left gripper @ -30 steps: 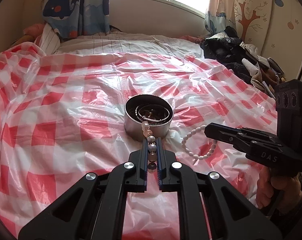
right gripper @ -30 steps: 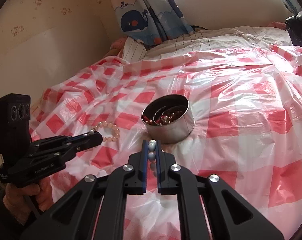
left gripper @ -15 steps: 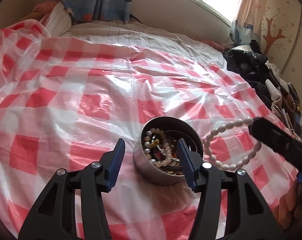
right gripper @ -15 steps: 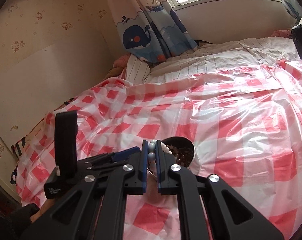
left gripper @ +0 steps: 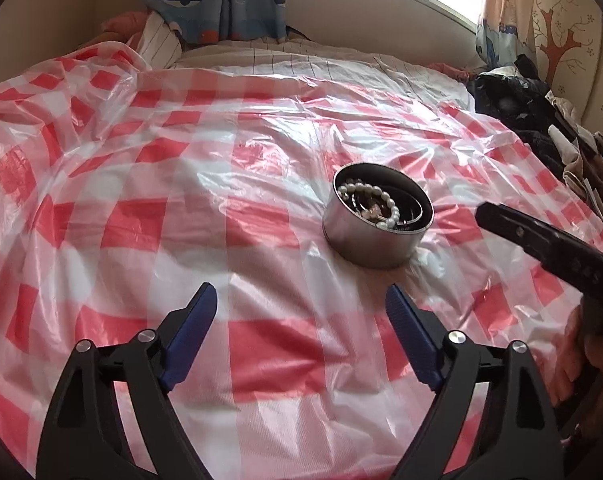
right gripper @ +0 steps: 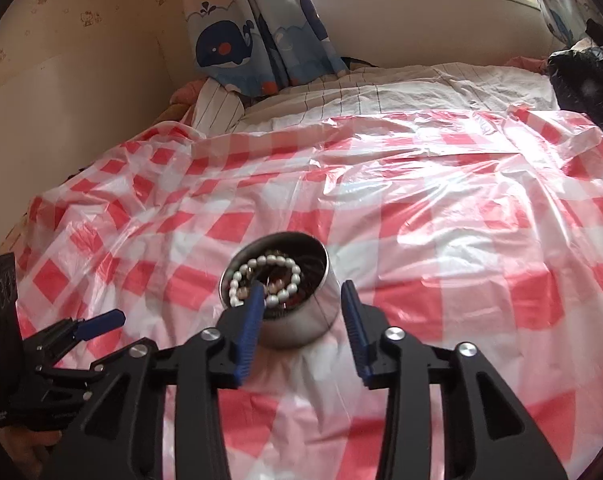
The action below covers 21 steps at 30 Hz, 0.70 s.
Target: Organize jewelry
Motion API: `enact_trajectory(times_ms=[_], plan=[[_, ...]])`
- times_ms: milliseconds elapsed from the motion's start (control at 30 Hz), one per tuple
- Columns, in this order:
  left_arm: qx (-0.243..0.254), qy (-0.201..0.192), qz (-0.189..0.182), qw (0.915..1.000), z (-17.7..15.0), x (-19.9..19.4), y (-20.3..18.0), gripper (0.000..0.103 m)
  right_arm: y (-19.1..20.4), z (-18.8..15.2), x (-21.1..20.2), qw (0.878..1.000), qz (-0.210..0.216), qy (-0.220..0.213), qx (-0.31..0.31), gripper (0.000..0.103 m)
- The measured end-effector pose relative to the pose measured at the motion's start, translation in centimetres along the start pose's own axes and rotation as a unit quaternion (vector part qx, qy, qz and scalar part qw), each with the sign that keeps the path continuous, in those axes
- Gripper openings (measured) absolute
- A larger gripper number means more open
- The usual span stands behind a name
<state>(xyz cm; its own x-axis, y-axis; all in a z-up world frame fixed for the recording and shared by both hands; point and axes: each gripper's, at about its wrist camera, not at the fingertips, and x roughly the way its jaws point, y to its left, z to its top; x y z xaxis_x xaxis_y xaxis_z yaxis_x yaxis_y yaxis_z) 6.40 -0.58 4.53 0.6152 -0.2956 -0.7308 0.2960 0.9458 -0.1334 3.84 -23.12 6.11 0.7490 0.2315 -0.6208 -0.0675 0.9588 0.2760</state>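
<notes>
A: What sits at the far left?

B: In the right wrist view, the left gripper (right gripper: 119, 316) comes in at nine o'clock, one blue pad showing. From its own camera its fingers (left gripper: 191, 332) stand wide apart and are opening further, with only the red-and-white checked plastic sheet (left gripper: 141, 216) on the bed between them.

A: And the jewelry?

B: A white bead bracelet (right gripper: 267, 280) lies coiled inside the round metal tin (right gripper: 301, 320), on top of darker pieces I cannot make out. The tin stands upright on the sheet, at two o'clock from the left gripper.

A: The right gripper?

B: The right gripper (right gripper: 301, 320) hangs just over the tin, its fingers (right gripper: 353, 320) about half apart and opening, gripping nothing; the left pad overlaps the tin's rim at seven o'clock.

A: Farther right?

B: A whale-print curtain (right gripper: 237, 40) at twelve o'clock, dark clothes (right gripper: 581, 76) at two.
</notes>
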Motion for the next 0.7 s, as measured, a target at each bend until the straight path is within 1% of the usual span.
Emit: enact_trajectory(times_ms=[33,67,100,167,233,267,333,367,400,533,600,700], plan=[[0.001,0.005,0.004,1.0000,-0.7,-0.1,-0.3,0.089,0.2,-1.4,-1.1,1.000,-0.012,0.003,-0.007,0.049],[0.003,0.008,0.009,0.9999,-1.5,-0.3,-0.5,0.091,0.3,-2.4,-1.9,1.000,-0.024,0.004,-0.012,0.053],[0.007,0.010,0.015,0.9998,-2.2,-0.4,-0.8,0.092,0.4,-3.7,-2.7,0.999,-0.042,0.006,-0.014,0.061],[0.017,0.015,0.024,0.9995,-3.6,-0.6,-1.4,0.095,0.5,-5.9,-3.5,0.998,-0.067,0.016,-0.012,0.068],[0.026,0.016,0.031,0.9991,-4.8,-0.7,-1.7,0.095,0.4,-7.7,-3.8,0.996,-0.087,0.024,-0.009,0.068],[0.028,0.015,0.037,0.9988,-5.3,-0.7,-1.8,0.095,0.3,-8.2,-3.7,0.996,-0.089,0.030,-0.005,0.068],[0.027,0.007,0.045,0.9986,-5.7,-0.9,-1.7,0.095,0.3,-9.1,-3.4,0.994,-0.101,0.034,-0.002,0.069],[0.026,0.001,0.046,0.9986,-5.9,-1.1,-1.6,0.095,0.3,-9.4,-3.4,0.994,-0.104,0.035,-0.004,0.072],[0.022,-0.002,0.048,0.9986,-6.0,-1.2,-1.5,0.095,0.5,-9.7,-3.2,0.994,-0.106,0.037,-0.007,0.078],[0.011,0.000,0.059,0.9982,-6.2,-1.0,-1.2,0.096,1.1,-10.6,-2.3,0.991,-0.125,0.047,-0.025,0.083],[0.013,0.003,0.064,0.9978,-6.2,-0.9,-1.2,0.096,1.2,-10.8,-2.1,0.990,-0.130,0.050,-0.028,0.088],[0.013,0.006,0.070,0.9974,-6.2,-0.8,-1.2,0.096,0.9,-10.9,-1.9,0.990,-0.129,0.058,-0.022,0.089]])
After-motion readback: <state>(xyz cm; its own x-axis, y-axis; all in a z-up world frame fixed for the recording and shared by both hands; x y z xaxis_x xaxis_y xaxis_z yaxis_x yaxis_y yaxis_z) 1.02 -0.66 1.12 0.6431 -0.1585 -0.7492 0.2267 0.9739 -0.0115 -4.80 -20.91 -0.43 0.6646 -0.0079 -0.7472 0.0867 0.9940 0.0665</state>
